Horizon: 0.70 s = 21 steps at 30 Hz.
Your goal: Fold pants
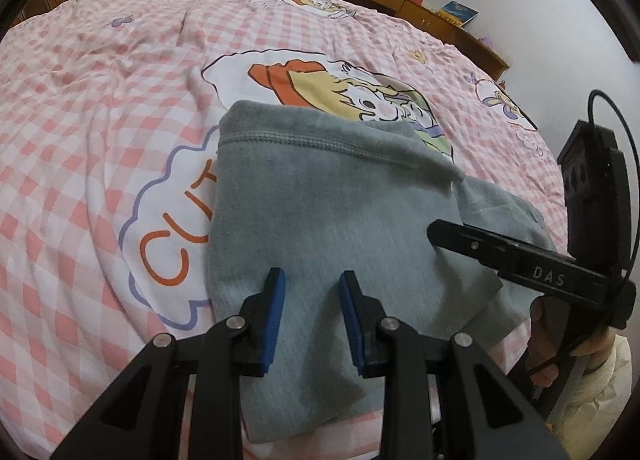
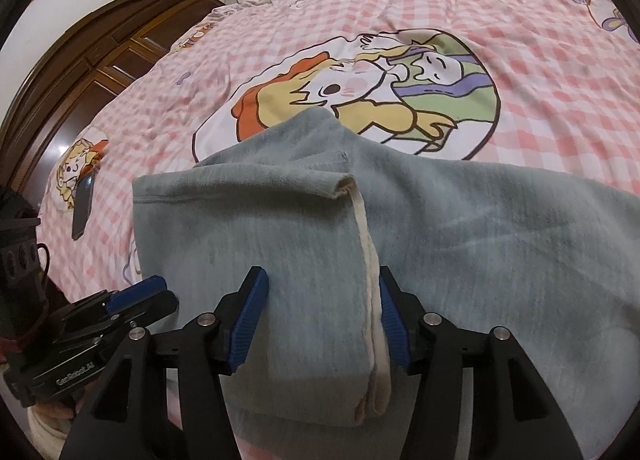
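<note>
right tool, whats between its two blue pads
A folded edge of the grey pants, with its cream inner seam beside one pad, lies between them in the right wrist view.

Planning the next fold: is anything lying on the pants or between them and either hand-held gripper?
Nothing visible. The grey pants lie bare on the checked bedspread, directly under both hand-held grippers; the phone lies off to one side.

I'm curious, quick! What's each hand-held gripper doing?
Left hand-held gripper: open above the grey pants.
Right hand-held gripper: open, pants fold between pads.
</note>
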Each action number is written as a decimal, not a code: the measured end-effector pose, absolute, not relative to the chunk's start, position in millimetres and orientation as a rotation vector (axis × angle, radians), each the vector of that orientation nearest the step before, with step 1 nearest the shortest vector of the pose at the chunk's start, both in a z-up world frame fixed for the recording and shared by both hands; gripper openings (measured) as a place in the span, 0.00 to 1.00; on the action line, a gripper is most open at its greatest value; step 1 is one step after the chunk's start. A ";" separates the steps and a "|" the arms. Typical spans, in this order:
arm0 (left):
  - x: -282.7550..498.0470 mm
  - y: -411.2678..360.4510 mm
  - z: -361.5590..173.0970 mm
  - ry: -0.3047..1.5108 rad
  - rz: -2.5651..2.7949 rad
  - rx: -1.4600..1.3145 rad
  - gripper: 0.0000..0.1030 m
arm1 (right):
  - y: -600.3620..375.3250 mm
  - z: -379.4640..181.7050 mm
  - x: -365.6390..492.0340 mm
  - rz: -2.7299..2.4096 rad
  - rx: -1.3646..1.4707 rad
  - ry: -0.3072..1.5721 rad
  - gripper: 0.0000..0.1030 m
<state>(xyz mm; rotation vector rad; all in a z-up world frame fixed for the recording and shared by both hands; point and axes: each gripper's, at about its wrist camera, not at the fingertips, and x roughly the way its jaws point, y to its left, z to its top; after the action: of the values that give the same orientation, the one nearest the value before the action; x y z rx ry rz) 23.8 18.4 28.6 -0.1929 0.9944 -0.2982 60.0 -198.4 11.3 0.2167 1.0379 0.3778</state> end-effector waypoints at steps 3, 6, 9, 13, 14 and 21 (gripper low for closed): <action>22.8 18.0 28.7 0.991 -0.296 -0.183 0.28 | -195.5 16.1 58.2 0.391 0.224 1.021 0.38; 20.6 19.2 30.9 0.991 -0.292 -0.195 0.28 | -195.9 19.3 58.0 0.385 0.228 1.014 0.27; 17.1 22.8 34.8 0.989 -0.286 -0.210 0.28 | -200.7 25.1 55.0 0.380 0.263 1.001 0.15; 11.0 30.9 39.6 0.976 -0.262 -0.219 0.28 | -203.4 48.5 41.5 0.416 0.315 0.936 0.12; 9.2 33.4 40.9 0.974 -0.255 -0.224 0.28 | -201.7 54.3 38.5 0.419 0.310 0.923 0.12; -3.2 48.9 55.5 0.943 -0.233 -0.245 0.31 | -197.6 95.3 17.4 0.432 0.321 0.861 0.12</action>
<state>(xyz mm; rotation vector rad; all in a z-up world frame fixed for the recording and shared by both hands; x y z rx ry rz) -3.2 48.9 55.5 -0.2453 0.9430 -0.2331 17.4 -197.6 95.3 0.3215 0.8609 0.4323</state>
